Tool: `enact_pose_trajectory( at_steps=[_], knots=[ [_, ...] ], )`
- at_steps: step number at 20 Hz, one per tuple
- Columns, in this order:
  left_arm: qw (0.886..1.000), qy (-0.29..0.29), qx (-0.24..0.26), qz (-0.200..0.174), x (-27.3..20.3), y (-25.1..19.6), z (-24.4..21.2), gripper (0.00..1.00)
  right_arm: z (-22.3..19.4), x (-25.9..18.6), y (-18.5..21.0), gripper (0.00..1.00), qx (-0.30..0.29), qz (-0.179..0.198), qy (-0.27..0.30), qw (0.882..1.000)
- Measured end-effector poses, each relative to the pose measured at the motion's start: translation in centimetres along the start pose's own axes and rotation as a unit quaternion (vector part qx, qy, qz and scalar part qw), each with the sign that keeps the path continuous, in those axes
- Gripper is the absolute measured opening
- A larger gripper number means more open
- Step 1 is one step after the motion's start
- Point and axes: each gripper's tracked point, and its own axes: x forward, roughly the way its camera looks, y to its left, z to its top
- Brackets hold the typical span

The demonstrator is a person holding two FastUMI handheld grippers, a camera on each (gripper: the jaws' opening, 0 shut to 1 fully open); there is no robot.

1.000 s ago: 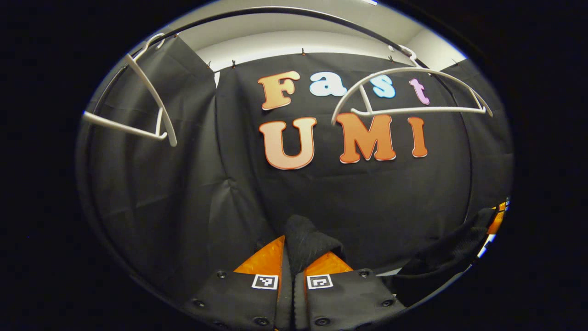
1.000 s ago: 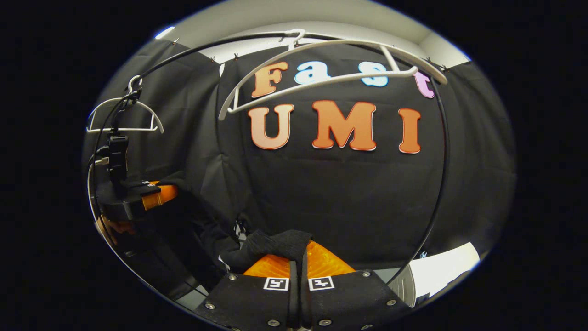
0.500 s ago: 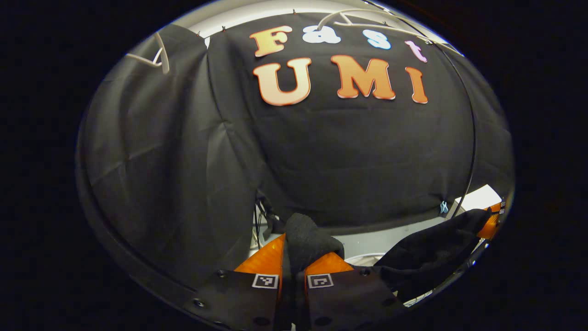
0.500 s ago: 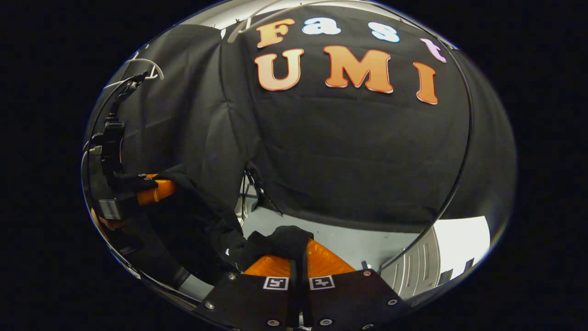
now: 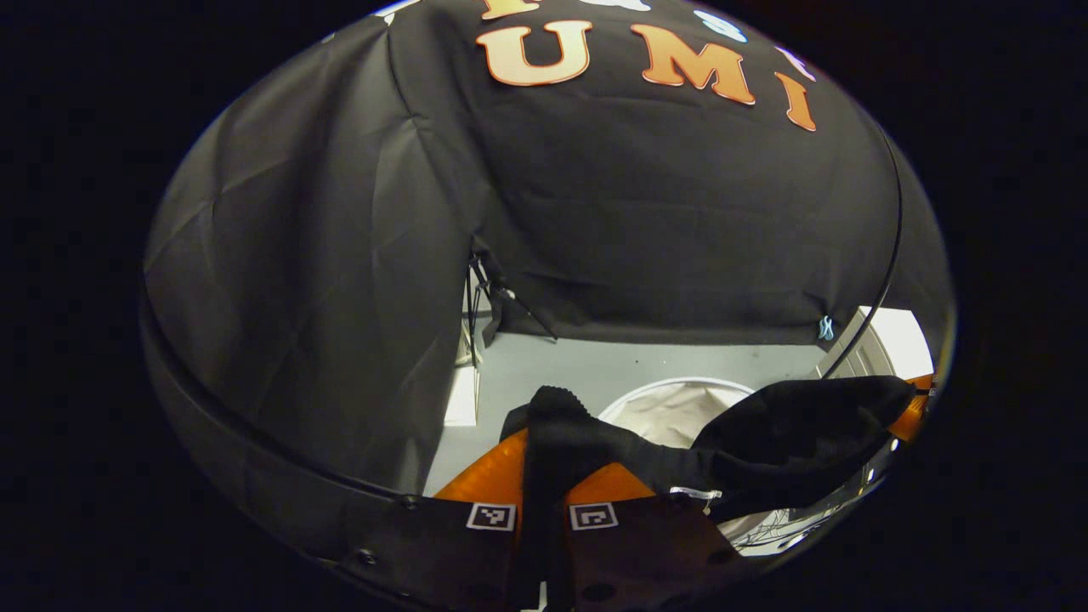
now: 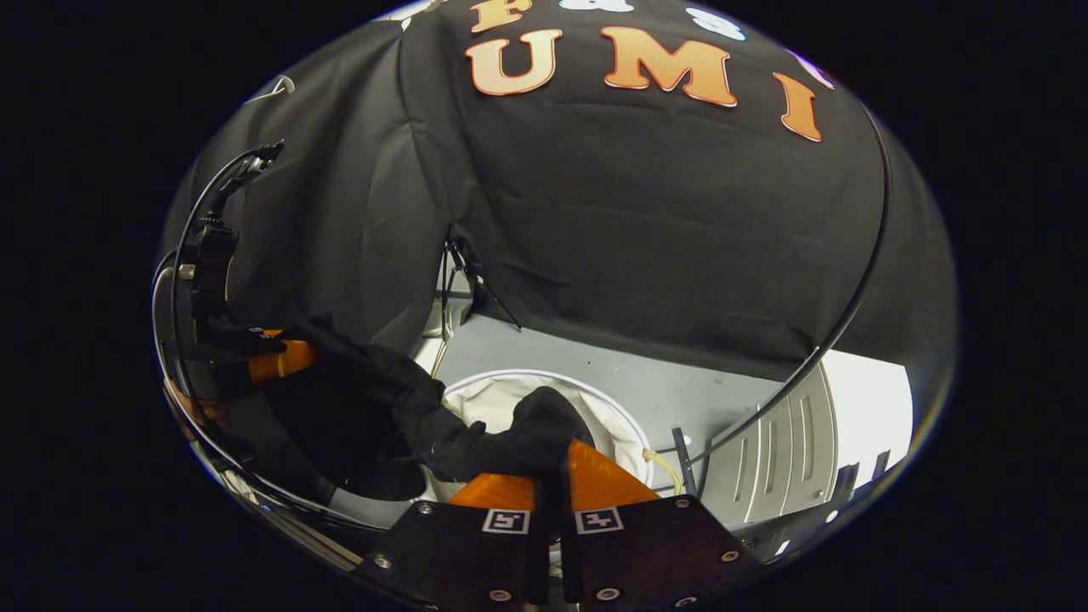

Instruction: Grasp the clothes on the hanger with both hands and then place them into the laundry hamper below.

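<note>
My left gripper (image 5: pixel 544 476) points a little down toward the floor, and its two fingers are pinched tight on a bunch of the black garment (image 5: pixel 790 433). The cloth sticks up between the fingers like a little hump. From there the garment stretches off to my right side, where I can see a bit of the other gripper at the edge, with the cloth reaching it. Under the cloth sits the white laundry hamper (image 5: pixel 654 408), round and open at the top, on the grey floor (image 5: pixel 561 365). In the right gripper view, my right gripper (image 6: pixel 552 480) also tips down, and its fingers are squeezed shut on another bunch of the black garment (image 6: pixel 510 438). That bunch hangs right over the open mouth of the laundry hamper (image 6: pixel 595 395). The cloth runs from there across to my left gripper (image 6: pixel 280 361), which I see farther off at the left edge, holding its end higher up. So the garment hangs between my two grippers like a little bridge, above the hamper and not inside it yet. A white cabinet (image 6: pixel 790 450) stands just beside the hamper.
</note>
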Motion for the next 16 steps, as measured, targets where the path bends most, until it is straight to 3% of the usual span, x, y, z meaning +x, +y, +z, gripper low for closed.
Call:
enact_pose_trajectory(
  at_steps=[2,3,4,7,9,12,13,14,15,16],
  knots=[
    [1.0,0.017,0.002,-0.002,1.0,0.2,-1.2,0.09,-1.2,0.7,0.0,0.05,0.002,0.001,0.018,1.0],
    [1.0,0.025,0.003,-0.002,1.4,0.5,-1.9,0.09,-1.9,1.0,0.0,0.13,0.003,-0.001,0.031,1.0],
    [0.999,0.034,0.004,0.002,1.5,0.8,-2.5,0.11,-2.6,1.4,-0.2,0.09,0.003,-0.005,0.04,0.999],
    [0.998,0.067,-0.002,0.005,1.8,1.3,-4.5,0.18,-4.3,1.8,0.5,0.13,0.006,0.005,0.066,0.998],
    [0.996,0.089,-0.008,0.003,2.3,1.3,-5.7,0.27,-4.5,1.7,1.0,0.22,0.006,0.015,0.069,0.997],
    [0.995,0.105,-0.003,0.001,2.6,1.5,-7.0,0.82,-4.6,1.9,1.0,0.45,0.002,0.016,0.069,0.997],
    [0.994,0.111,-0.003,0.003,2.6,1.6,-7.6,1.0,-4.7,1.8,0.9,0.44,0.005,0.016,0.071,0.997],
    [0.994,0.113,-0.004,0.001,2.7,1.6,-7.7,0.97,-4.7,1.7,0.8,0.64,0.008,0.014,0.073,0.997],
    [0.994,0.113,-0.005,0.001,2.8,1.5,-7.6,1.0,-4.8,1.9,0.7,0.69,0.012,0.012,0.075,0.997],
    [0.994,0.109,-0.005,-0.001,2.7,1.4,-7.5,0.99,-5.1,1.8,0.7,0.8,0.014,0.011,0.079,0.997]
  ],
)
